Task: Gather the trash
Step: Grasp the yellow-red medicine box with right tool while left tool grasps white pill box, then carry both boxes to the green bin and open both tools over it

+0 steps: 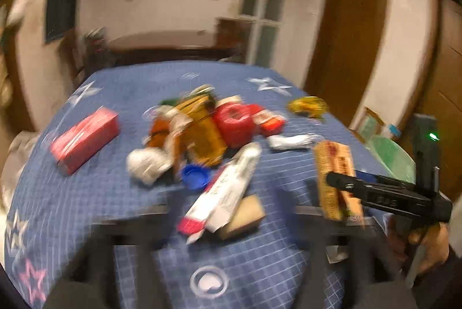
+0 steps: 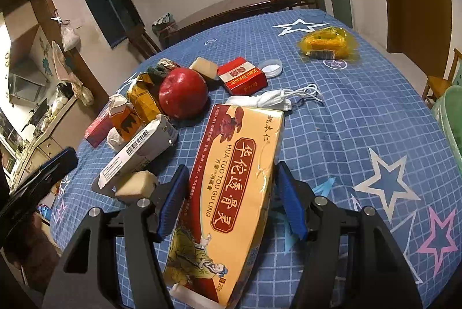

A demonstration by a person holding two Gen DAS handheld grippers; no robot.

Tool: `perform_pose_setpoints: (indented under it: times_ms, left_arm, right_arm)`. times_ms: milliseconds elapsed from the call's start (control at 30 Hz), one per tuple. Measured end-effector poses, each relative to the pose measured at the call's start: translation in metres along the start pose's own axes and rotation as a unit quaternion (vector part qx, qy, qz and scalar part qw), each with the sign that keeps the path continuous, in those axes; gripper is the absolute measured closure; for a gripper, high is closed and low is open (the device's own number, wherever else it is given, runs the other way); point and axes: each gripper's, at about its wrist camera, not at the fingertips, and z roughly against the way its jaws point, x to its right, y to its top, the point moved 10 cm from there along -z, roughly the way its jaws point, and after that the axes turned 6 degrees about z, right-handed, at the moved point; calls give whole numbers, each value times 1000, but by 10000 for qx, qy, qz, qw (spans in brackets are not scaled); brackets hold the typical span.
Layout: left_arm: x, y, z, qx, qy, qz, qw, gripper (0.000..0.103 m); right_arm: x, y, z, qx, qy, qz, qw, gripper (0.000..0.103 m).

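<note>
Yellow carton (image 2: 231, 193) between right gripper (image 2: 231, 202) jaws — bare tablecloth (image 2: 361, 121) rightward

Bare tablecloth (image 2: 361, 118) lies open right of the yellow box (image 2: 231, 193). Left of it, the barcoded carton (image 2: 138, 147), red ball (image 2: 183, 95) and, seemingly, more litter crowd together.

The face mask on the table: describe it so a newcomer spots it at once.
On the blue starred tablecloth, look just right of the red ball. The face mask lies crumpled there: the only white cloth item, with loose white ear loops trailing right.
</note>
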Motion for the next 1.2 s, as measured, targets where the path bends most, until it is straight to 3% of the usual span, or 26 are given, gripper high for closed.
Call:
perform_pose_setpoints:
  times_ms: [133,167,200,267,300,367,633,967,1200]
  left_arm:
    - [7,-7,-34,-304,268,-535,9977,25]
    - [2,-12,-48,-487,504,-600,9957,29]
    - [-1,-16,-56,-623,582,-624,9944,34]
    - [-9,-28,-75,-1047,528,-519,9918,64]
    - [-15,-33,-83,-1247,545,-368,9900,71]
    - [-18,-30,-85,-1242,458,-229,9909,81]
    - [-10,0,-46,-739,481,-233,9958,83]
    - [47,30,1,-259,272,-613,9974,83]
    - [98,61,10,45,65,-796,9968,83]
  right_arm:
    - [-1,0,0,-4,34,0,10000,44]
    - [-1,0,0,-8,42,7,10000,44]
    - [-1,0,0,-8,44,25,10000,44]
    - [0,-1,0,-11,53,32,10000,44]
    - [0,-1,0,-13,59,30,10000,44]
    - [1,0,0,-4,78,22,10000,44]
    - [-5,8,13,236,185,182,9994,44]
    - [7,23,42,685,138,216,9973,44]
    - [43,41,83,1185,-142,85,9928,44]
